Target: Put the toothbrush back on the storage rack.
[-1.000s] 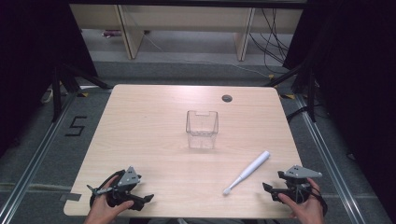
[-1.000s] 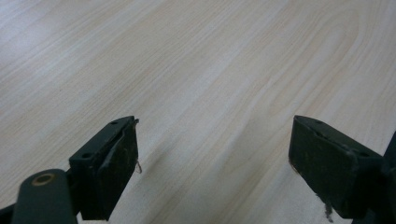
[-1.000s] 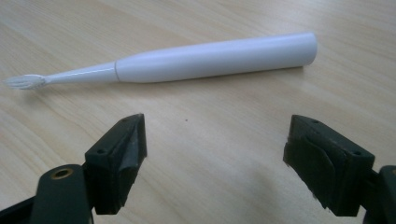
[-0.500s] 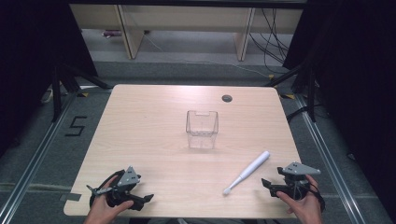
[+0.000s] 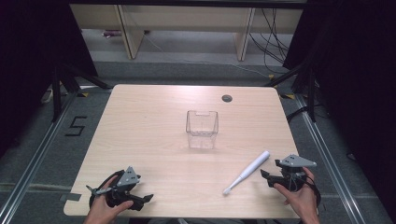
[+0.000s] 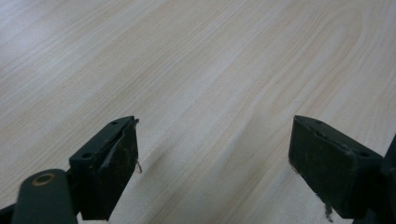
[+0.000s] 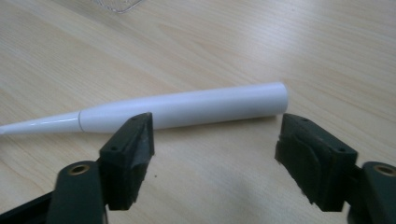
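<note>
Right gripper (image 7: 215, 140) has just been narrowing, jaws apart with nothing between, beside the white toothbrush (image 5: 246, 171) at lower right of the high view; centre on its thick handle. Left gripper (image 6: 212, 154) gapes empty.

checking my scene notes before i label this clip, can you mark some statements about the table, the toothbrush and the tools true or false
1. The white toothbrush lies flat on the wooden table. True.
2. The toothbrush stands inside the clear container. False: it lies on the table, apart from the container, which looks empty.
3. The right tool has its jaws apart, with the toothbrush just beyond them. True; the jaws have just been closing somewhat, with nothing between them.
4. The left tool is clamped on the toothbrush. False: its jaws stand open over bare wood.
5. The container lies tipped on its side. False: it stands upright near the table's middle.
</note>
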`<state>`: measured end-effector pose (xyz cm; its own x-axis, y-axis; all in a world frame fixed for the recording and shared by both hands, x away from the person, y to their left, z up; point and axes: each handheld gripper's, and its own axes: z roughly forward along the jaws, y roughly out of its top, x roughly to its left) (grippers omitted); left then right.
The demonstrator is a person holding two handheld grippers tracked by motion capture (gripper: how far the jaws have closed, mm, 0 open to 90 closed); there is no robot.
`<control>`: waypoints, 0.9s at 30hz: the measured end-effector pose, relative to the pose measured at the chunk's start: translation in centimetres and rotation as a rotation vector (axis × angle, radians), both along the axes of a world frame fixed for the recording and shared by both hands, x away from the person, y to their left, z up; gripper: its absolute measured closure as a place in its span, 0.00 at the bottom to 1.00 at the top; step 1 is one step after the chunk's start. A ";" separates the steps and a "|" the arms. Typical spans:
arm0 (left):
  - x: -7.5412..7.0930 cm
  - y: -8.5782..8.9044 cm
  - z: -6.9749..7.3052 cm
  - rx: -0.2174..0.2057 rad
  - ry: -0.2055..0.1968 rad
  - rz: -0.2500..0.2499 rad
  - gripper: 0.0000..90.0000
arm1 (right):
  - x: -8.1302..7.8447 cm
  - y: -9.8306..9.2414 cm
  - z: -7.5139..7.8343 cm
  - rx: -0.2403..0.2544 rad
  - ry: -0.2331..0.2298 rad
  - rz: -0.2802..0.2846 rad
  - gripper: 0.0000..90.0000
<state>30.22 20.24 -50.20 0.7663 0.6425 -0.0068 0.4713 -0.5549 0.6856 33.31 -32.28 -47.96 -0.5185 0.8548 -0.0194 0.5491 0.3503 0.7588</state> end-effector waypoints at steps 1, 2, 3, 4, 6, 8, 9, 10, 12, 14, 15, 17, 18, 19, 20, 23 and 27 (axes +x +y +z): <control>0.0 0.0 0.0 0.001 0.001 -0.002 0.17 | 0.2 0.1 0.2 -0.005 -0.011 0.009 0.40; 0.0 0.0 0.0 0.001 0.001 -0.002 0.17 | 0.2 0.1 0.2 -0.005 -0.011 0.009 0.40; 0.0 0.0 0.0 0.001 0.000 -0.002 0.17 | 0.3 0.2 0.3 -0.008 -0.020 0.011 0.42; 0.0 0.0 0.0 0.000 0.000 -0.001 0.17 | 0.4 0.3 0.4 -0.009 -0.015 0.009 0.45; 0.0 0.0 0.0 -0.002 0.002 0.001 0.17 | 0.6 0.4 0.6 -0.005 -0.017 0.015 0.53; 0.0 0.0 0.0 0.000 0.003 0.001 0.17 | 0.9 0.5 0.8 -0.017 -0.038 0.028 0.60; 0.0 0.0 0.0 -0.002 0.003 0.004 0.17 | 1.0 0.6 1.0 -0.011 -0.046 0.025 0.68; 0.0 0.0 0.0 -0.001 0.002 0.003 0.17 | 1.2 0.6 1.0 0.000 -0.038 0.041 0.71; 0.0 0.0 0.0 0.000 0.000 0.001 0.17 | 1.4 0.7 1.0 0.000 -0.032 0.041 0.74; 0.0 0.0 0.0 -0.002 0.002 0.004 0.17 | 2.0 0.8 1.1 -0.020 -0.049 0.049 0.84; 0.0 0.0 0.0 -0.002 0.003 0.004 0.17 | 2.2 0.9 1.1 -0.022 -0.034 0.059 0.86; 0.0 0.0 0.0 0.000 0.004 0.001 0.17 | 2.9 1.0 1.0 -0.049 -0.058 0.081 0.92; 0.0 0.0 0.0 0.000 0.003 0.001 0.17 | 3.2 1.2 0.9 -0.057 -0.059 0.092 0.94; 0.0 0.0 0.0 0.000 0.002 0.001 0.17 | 3.4 1.3 1.0 -0.055 -0.041 0.090 0.96; 0.0 0.0 0.0 0.000 0.002 0.001 0.17 | 3.4 1.3 1.0 -0.055 -0.041 0.090 0.96; 0.0 0.0 0.0 -0.003 0.004 0.004 0.17 | 4.6 1.8 0.7 -0.051 -0.023 0.091 1.00; -0.1 0.0 0.0 -0.002 0.003 0.003 0.17 | 5.7 2.0 0.4 -0.089 -0.013 0.088 1.00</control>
<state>30.16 20.26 -50.20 0.7643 0.6448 -0.0100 0.4749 -0.5523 0.6851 39.04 -30.27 -47.58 -0.5907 0.8006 -0.1003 0.5033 0.4628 0.7298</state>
